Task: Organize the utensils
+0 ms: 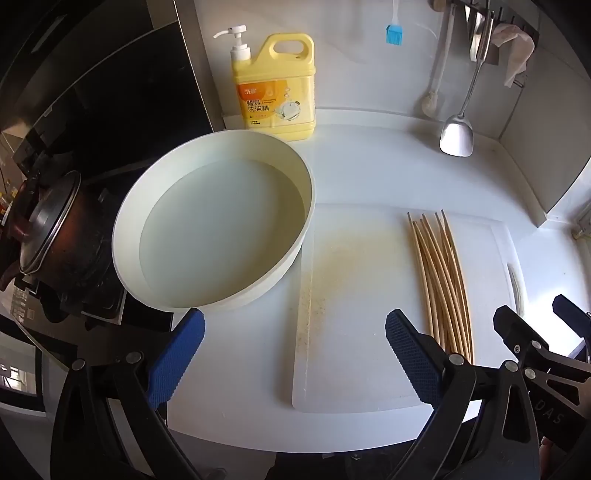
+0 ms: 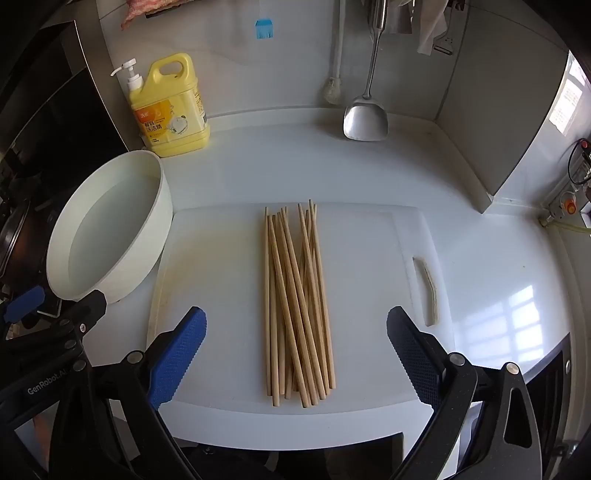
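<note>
Several wooden chopsticks (image 2: 295, 306) lie in a loose bundle on a white cutting board (image 2: 214, 266), running from near edge to far edge. My right gripper (image 2: 295, 325) hovers over their near ends, open wide, with nothing touching its blue pads (image 2: 177, 358). In the left wrist view the same chopsticks (image 1: 441, 277) lie at the right of the board (image 1: 351, 295). My left gripper (image 1: 295, 332) stands open above the board's stained left part, empty. A round white basin (image 1: 214, 225) holding water sits left of the board.
A yellow detergent jug (image 1: 275, 88) with a pump stands at the back by the wall. A steel spatula (image 2: 365, 114), a brush (image 2: 334, 92) and a blue silicone brush (image 2: 264, 29) hang on the wall. A dark pot (image 1: 48, 236) sits on the stove at left.
</note>
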Motion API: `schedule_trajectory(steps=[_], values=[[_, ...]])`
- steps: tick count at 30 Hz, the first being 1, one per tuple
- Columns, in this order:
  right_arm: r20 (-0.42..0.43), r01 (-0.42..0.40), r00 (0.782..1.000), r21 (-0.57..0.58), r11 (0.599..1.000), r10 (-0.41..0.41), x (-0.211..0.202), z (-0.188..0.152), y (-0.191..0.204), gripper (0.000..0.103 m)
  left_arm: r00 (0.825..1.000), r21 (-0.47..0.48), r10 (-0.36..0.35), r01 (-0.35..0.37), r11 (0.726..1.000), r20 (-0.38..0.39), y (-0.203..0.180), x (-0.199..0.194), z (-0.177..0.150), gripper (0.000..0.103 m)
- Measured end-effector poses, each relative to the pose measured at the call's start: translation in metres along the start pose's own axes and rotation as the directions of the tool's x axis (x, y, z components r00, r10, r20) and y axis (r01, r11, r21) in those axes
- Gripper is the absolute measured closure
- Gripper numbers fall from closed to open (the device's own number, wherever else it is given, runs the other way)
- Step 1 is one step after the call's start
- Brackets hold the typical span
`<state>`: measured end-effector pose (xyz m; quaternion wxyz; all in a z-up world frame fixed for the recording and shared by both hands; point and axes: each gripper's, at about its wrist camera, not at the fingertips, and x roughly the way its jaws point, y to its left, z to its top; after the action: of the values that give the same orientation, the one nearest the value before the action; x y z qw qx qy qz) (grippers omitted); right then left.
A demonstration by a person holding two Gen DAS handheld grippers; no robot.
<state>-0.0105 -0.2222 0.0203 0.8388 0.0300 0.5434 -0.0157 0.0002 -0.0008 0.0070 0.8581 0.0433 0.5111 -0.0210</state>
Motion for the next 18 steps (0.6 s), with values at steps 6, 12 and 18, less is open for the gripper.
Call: schedule_trajectory(steps=[6,12,18], values=[[0.004,0.001,1.0,-0.001,1.0,-0.001,0.0001,0.0001,-0.0008,0.009,1.0,-0.001,0.0,0.0,1.0,0.0,-0.0002,0.0002,0.0001,0.006],[0.002,0.0,1.0,0.001,1.0,0.0,0.0006,0.0015,-0.0021,0.009,1.0,-0.003,0.0,0.0,1.0,0.0,-0.0003,0.0,-0.0003,0.006],[0.001,0.0,1.0,-0.001,1.0,0.0,-0.0009,-0.0014,-0.0009,0.009,1.0,-0.003,0.0,0.0,1.0,-0.001,-0.0003,0.0001,-0.0006,0.006]])
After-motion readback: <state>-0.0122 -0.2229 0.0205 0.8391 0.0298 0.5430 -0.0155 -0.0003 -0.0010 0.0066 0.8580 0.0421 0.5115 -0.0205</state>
